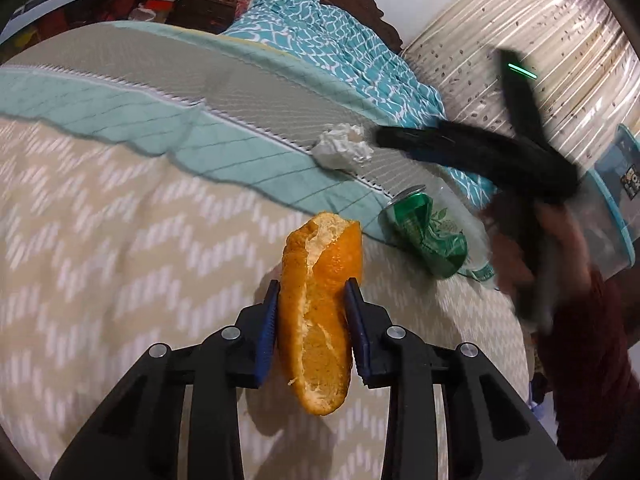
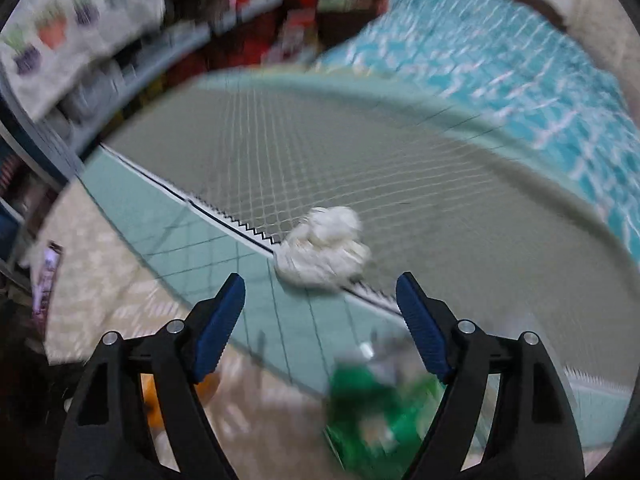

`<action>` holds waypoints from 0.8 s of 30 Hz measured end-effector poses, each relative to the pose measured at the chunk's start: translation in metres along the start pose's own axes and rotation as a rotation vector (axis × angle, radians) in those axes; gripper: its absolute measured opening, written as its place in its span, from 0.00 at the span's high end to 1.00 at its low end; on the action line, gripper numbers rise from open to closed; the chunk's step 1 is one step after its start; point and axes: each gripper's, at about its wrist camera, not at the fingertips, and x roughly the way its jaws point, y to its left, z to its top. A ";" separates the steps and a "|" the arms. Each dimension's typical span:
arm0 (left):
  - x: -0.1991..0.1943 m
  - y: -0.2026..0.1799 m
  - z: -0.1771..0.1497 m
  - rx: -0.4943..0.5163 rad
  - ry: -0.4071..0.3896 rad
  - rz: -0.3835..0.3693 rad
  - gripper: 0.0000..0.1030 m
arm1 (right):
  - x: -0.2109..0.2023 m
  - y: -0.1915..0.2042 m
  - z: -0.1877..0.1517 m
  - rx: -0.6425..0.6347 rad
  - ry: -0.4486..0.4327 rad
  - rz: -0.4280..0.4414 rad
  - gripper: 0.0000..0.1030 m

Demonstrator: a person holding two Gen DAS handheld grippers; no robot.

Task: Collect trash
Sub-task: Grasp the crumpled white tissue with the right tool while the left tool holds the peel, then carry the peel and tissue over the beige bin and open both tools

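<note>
Jaws of the left gripper [image 1: 312, 300] are clamped on an orange peel [image 1: 318, 320], one blue pad pressed to each side of it. In the left wrist view the peel stands lengthwise between the fingers, its pale pith facing the camera, raised above a bed [image 1: 100, 220] covered with a beige zigzag spread. Beyond it lie a teal quilted band and a grey netted panel. A crumpled white tissue [image 1: 344, 148] sits on the toothed seam between teal and grey. Nearer, to the right of the peel, a crushed green can [image 1: 426, 236] lies at the teal band's edge, with a clear plastic cup just behind it. A patterned turquoise blanket [image 1: 340, 52] is heaped at the far side. At right, blurred, the right gripper [image 1: 460, 148] reaches toward the tissue, held by a hand [image 1: 532, 256] in a dark red sleeve; a clear bin with a blue rim stands behind it.

Jaws of the right gripper [image 2: 320, 308] stand wide apart with nothing between them in the right wrist view. The tissue [image 2: 324, 248] lies just ahead of the fingertips on the same seam, not touched. The can [image 2: 372, 412] is a green blur low in the frame, between the fingers' bases. An orange patch, the peel [image 2: 154, 404], shows behind the left finger. Cluttered shelves [image 2: 132, 40] fill the upper left.
</note>
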 end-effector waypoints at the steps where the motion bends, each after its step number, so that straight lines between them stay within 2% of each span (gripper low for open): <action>1: -0.003 0.002 -0.003 -0.003 -0.001 -0.005 0.71 | 0.013 0.002 0.005 0.008 0.047 -0.008 0.24; 3: -0.006 0.004 -0.006 -0.001 -0.003 -0.011 0.71 | 0.034 0.005 0.010 0.031 0.115 -0.035 0.25; 6: -0.009 0.004 -0.010 0.012 0.000 -0.027 0.71 | 0.033 0.024 -0.003 -0.072 0.089 -0.087 0.40; 8: -0.009 0.004 -0.013 0.019 0.009 -0.047 0.71 | 0.022 0.036 -0.025 -0.118 0.077 -0.062 0.46; 12: -0.009 0.000 -0.019 0.044 0.039 -0.086 0.71 | -0.014 0.045 -0.095 -0.162 0.035 -0.002 0.48; 14: -0.009 -0.005 -0.024 0.062 0.055 -0.104 0.72 | -0.035 0.037 -0.128 -0.131 -0.005 -0.010 0.48; 18: -0.005 -0.030 -0.038 0.117 0.107 -0.148 0.73 | -0.081 -0.002 -0.195 -0.004 -0.057 0.047 0.48; 21: 0.006 -0.059 -0.050 0.175 0.143 -0.161 0.74 | -0.110 -0.027 -0.236 0.069 -0.121 0.015 0.48; 24: 0.019 -0.084 -0.055 0.220 0.168 -0.168 0.75 | -0.136 -0.067 -0.279 0.203 -0.188 0.006 0.48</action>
